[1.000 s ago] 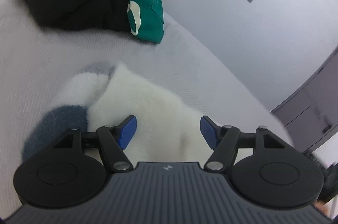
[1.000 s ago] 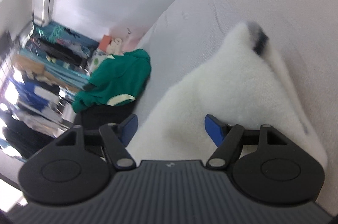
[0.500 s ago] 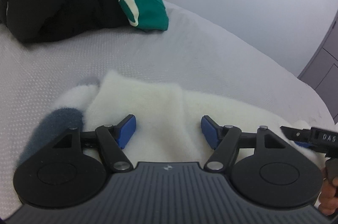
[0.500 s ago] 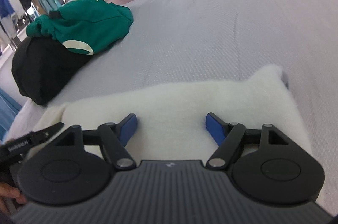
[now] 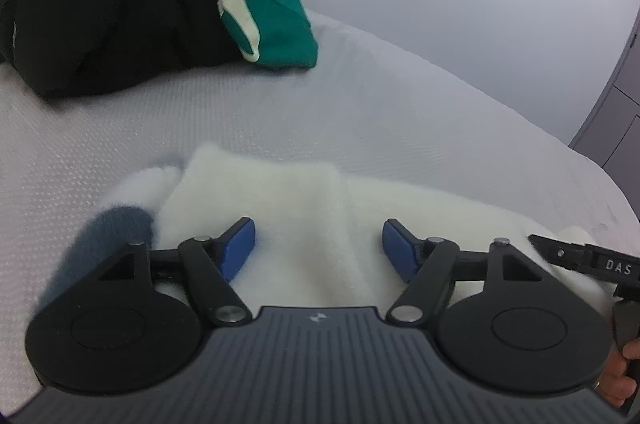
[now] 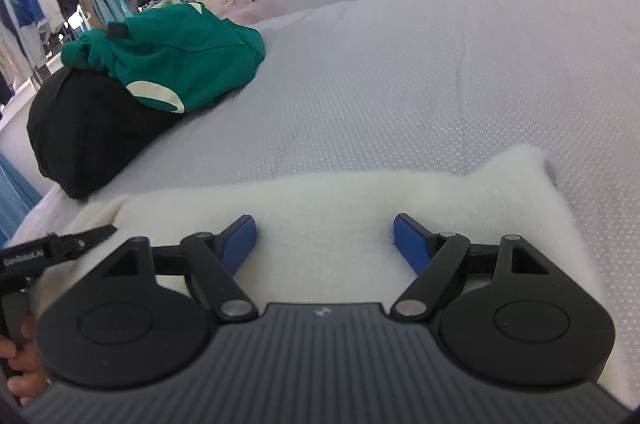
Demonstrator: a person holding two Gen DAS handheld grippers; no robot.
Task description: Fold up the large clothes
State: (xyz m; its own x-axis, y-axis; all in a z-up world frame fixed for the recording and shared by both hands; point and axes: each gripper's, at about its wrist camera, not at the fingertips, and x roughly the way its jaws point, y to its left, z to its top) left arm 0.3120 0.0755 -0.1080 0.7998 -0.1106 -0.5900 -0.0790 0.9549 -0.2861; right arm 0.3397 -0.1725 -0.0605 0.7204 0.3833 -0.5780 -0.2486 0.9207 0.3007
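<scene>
Both grippers, left [image 5: 318,244] and right [image 6: 324,240], jaws spread, just opening, over white fleece [image 5: 280,208] at bed [image 6: 400,84] near edge.

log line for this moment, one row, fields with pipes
phase: fold laid down | left gripper: open, over white fleece garment | right gripper: open, over same garment | green garment on black pile: untouched | surface: bed

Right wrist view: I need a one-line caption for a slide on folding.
Open tongs over a folded white fleece garment on a bed; green and black clothes piled behind.
</scene>
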